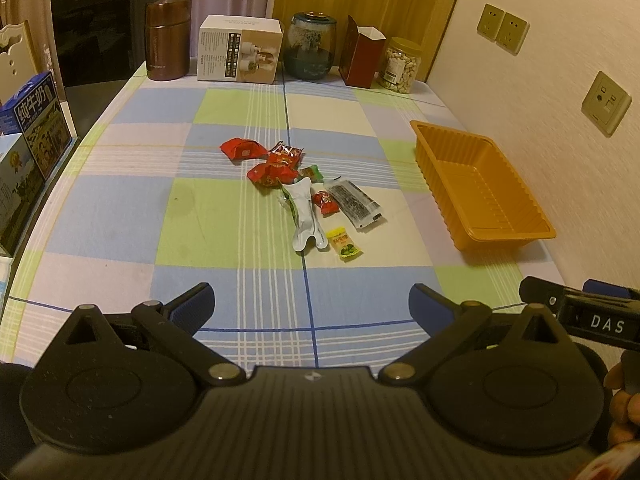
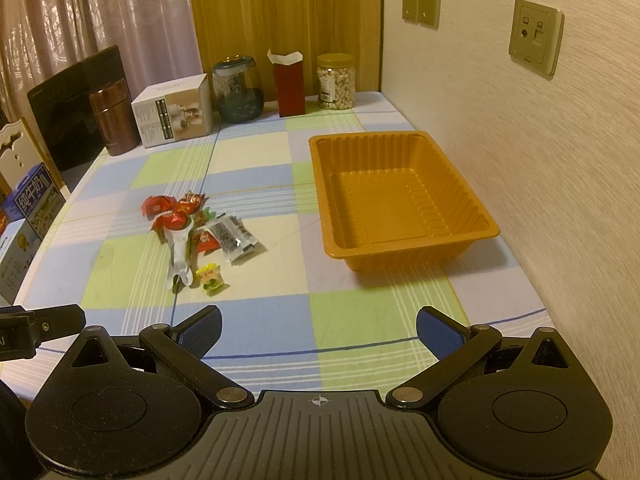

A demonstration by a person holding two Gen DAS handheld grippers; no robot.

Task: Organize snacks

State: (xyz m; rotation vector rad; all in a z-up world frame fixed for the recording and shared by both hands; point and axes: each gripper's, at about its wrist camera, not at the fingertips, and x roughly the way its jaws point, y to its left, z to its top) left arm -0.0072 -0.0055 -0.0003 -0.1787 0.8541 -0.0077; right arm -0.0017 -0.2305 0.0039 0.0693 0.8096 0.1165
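Note:
Several snack packets lie in a pile (image 1: 298,188) on the checked tablecloth, also in the right wrist view (image 2: 196,232): red wrappers (image 1: 242,149), a long white pouch (image 1: 306,216), a clear packet with dark contents (image 1: 354,202), a small yellow-green packet (image 1: 345,244). An empty orange plastic tray (image 1: 480,188) (image 2: 394,196) stands to their right by the wall. My left gripper (image 1: 311,304) is open and empty, above the near table edge, well short of the pile. My right gripper (image 2: 319,330) is open and empty, near the tray's front.
Along the back stand a brown flask (image 1: 167,38), a white box (image 1: 238,48), a glass jar (image 1: 312,46), a red carton (image 1: 362,58) and a nut jar (image 1: 402,65). Milk cartons (image 1: 34,120) and a black appliance (image 1: 96,40) line the left edge. The wall (image 2: 520,120) bounds the right.

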